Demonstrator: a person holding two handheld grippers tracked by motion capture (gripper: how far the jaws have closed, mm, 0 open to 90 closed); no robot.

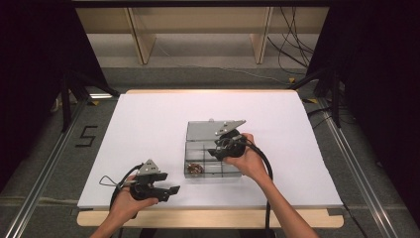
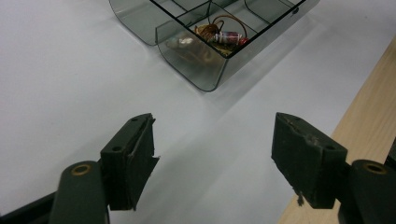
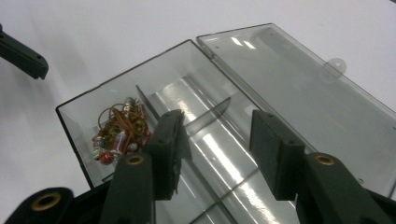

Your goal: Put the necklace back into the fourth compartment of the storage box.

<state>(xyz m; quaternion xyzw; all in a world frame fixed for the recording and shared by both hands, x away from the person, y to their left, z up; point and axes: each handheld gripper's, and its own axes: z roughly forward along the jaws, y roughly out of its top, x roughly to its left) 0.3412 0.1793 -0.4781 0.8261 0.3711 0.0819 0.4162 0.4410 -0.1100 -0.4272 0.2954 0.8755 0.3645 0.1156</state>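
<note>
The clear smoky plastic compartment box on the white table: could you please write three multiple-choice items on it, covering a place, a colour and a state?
1. Where does the tangle of brown cord with beads lie in the clear smoky plastic compartment box?
A. An end compartment
B. On the lid
C. On the table

2. What colour is the table cover?
A. Green
B. White
C. Black

3. How is the box's lid?
A. Shut
C. Taken away
B. Open, lying flat

Answers: 1 A, it sits behind the first divider; 2 B, the sheet is plain white; 3 B, the lid lies flat beside the tray.
</note>
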